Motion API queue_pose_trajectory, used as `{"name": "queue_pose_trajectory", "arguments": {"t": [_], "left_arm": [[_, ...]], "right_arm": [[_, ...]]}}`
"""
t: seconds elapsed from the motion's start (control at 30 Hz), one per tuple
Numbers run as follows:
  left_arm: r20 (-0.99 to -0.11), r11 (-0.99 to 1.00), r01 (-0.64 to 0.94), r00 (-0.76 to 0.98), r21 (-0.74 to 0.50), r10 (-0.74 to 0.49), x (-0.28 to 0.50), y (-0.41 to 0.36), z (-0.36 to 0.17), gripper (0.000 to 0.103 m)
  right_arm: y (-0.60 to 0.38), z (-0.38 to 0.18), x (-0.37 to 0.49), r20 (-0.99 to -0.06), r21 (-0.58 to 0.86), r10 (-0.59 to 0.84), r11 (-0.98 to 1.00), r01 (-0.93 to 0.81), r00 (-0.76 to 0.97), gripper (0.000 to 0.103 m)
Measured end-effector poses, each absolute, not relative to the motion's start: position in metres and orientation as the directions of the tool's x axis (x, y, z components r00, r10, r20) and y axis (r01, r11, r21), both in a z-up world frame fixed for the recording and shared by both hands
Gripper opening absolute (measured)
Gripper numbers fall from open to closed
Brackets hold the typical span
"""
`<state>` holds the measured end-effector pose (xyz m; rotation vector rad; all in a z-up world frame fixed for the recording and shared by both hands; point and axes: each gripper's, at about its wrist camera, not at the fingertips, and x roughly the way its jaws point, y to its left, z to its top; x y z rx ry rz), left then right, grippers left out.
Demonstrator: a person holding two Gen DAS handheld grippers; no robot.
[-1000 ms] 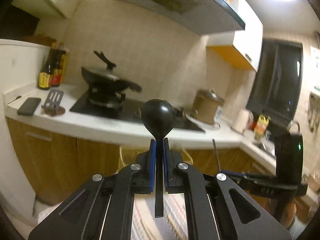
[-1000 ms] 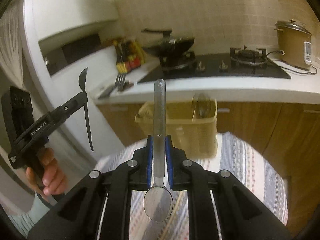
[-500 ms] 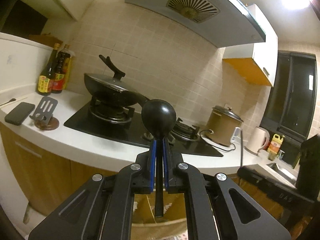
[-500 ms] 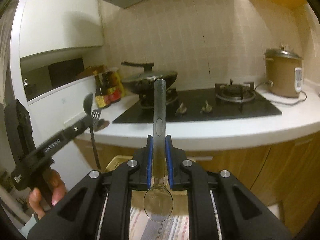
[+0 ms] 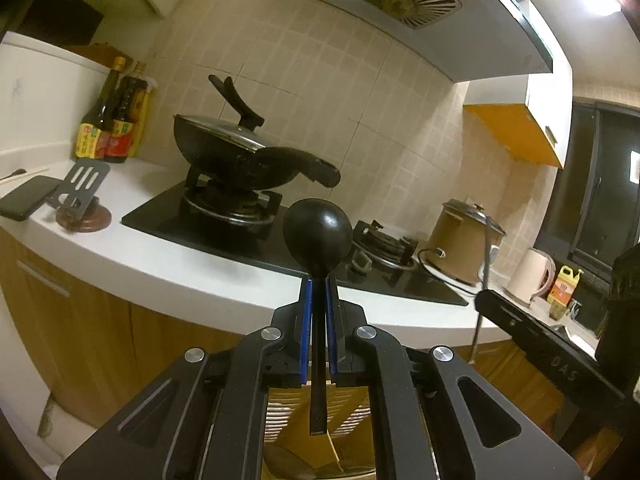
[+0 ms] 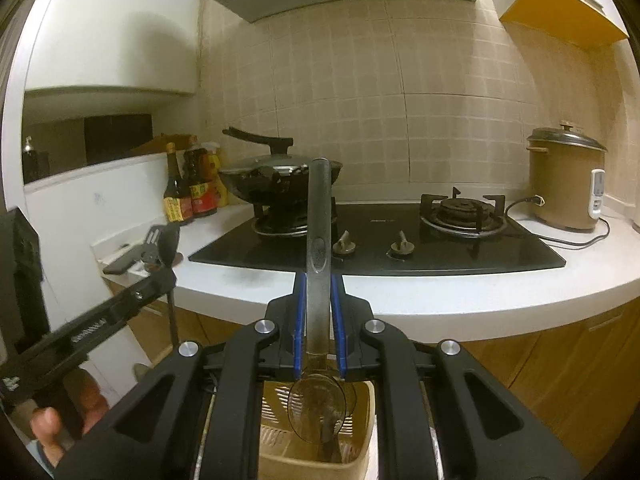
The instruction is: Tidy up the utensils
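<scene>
Both views now sit nearer the white table, the wok larger than a second ago. Left tongs clamped on the black ladle, gripped mid-handle, bowl up, probably so the handle can drop first. Right tongs clamped on the steel spoon, bowl hanging down. Beige slotted basket below them, likely the destination.

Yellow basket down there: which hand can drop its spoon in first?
Probably right. Its metal spoon has the bowl hanging straight over the yellow basket; the left's black spoon has only its handle tip above the basket's edge.
</scene>
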<state>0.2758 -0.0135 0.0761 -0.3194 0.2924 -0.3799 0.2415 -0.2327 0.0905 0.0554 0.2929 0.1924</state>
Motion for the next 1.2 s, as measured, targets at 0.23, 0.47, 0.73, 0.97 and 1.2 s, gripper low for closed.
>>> {"name": "queue_pose_trajectory", "arguments": {"t": [0.23, 0.47, 0.73, 0.97, 1.2], "left_arm": [[-0.232, 0.887, 0.301, 0.89, -0.351, -0.393, 0.279, -0.015, 0.067, 0.004], [-0.243, 0.882, 0.297, 0.884, -0.365, -0.398, 0.282, -0.013, 0.057, 0.005], [-0.257, 0.888, 0.304, 0.879, -0.344, -0.401, 0.276, -0.013, 0.05, 0.005], [-0.274, 0.885, 0.301, 0.872, -0.356, -0.406, 0.275, -0.008, 0.045, 0.005], [-0.278, 0.883, 0.323, 0.863, -0.34, -0.422, 0.27, -0.008, 0.045, 0.005]], "right_arm": [[-0.237, 0.071, 0.25, -0.252, 0.089, 0.228, 0.973, -0.212, 0.94, 0.01], [-0.237, 0.058, 0.249, -0.241, 0.061, 0.211, 0.977, -0.202, 0.947, 0.01], [-0.233, 0.05, 0.239, -0.252, 0.022, 0.222, 0.974, -0.224, 0.942, 0.01], [-0.237, 0.046, 0.237, -0.308, 0.034, 0.228, 0.973, -0.229, 0.923, 0.01], [-0.249, 0.05, 0.234, -0.342, 0.096, 0.245, 0.97, -0.225, 0.907, 0.01]]}}
